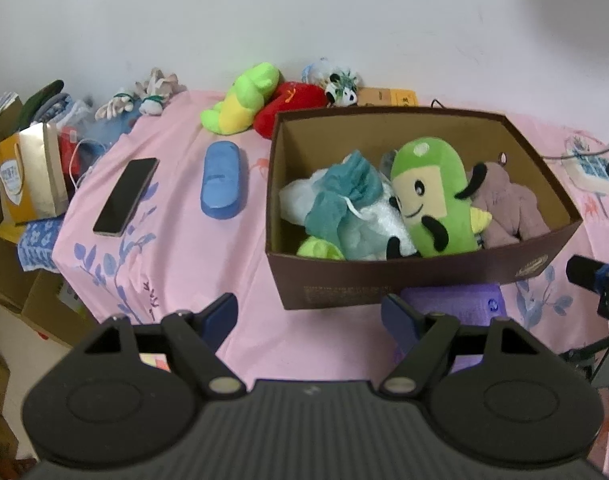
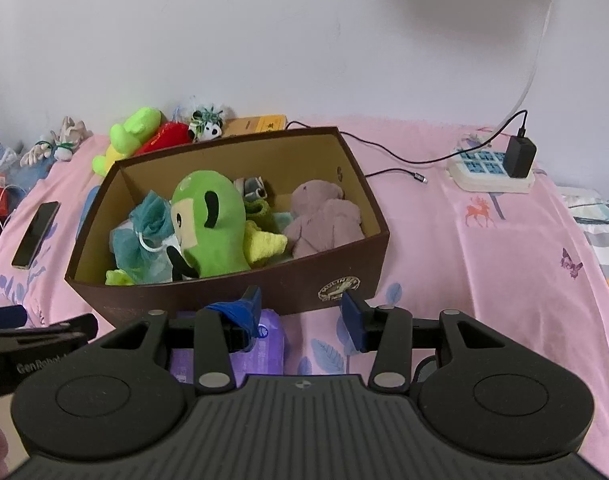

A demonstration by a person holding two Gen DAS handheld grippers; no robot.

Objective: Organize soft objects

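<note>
A brown cardboard box (image 1: 420, 280) (image 2: 232, 296) stands on the pink cloth. In it lie a green plush (image 1: 432, 200) (image 2: 210, 224), a mauve bear (image 1: 508, 208) (image 2: 324, 216), a teal cloth bundle (image 1: 344, 196) (image 2: 150, 224) and other soft things. A green-yellow plush (image 1: 240, 100) (image 2: 128, 136), a red plush (image 1: 292, 104) (image 2: 166, 136) and a small panda (image 1: 342, 90) (image 2: 206, 126) lie behind the box by the wall. My left gripper (image 1: 310, 316) is open and empty in front of the box. My right gripper (image 2: 302, 312) is open and empty at the box's front wall.
A phone (image 1: 126, 196) (image 2: 34, 234) and a blue case (image 1: 222, 186) lie left of the box. A purple wipes pack (image 1: 460, 308) (image 2: 260, 344) lies in front of it. A power strip with charger (image 2: 494, 168) and cables sits at right. Bags and cartons (image 1: 28, 184) crowd the left edge.
</note>
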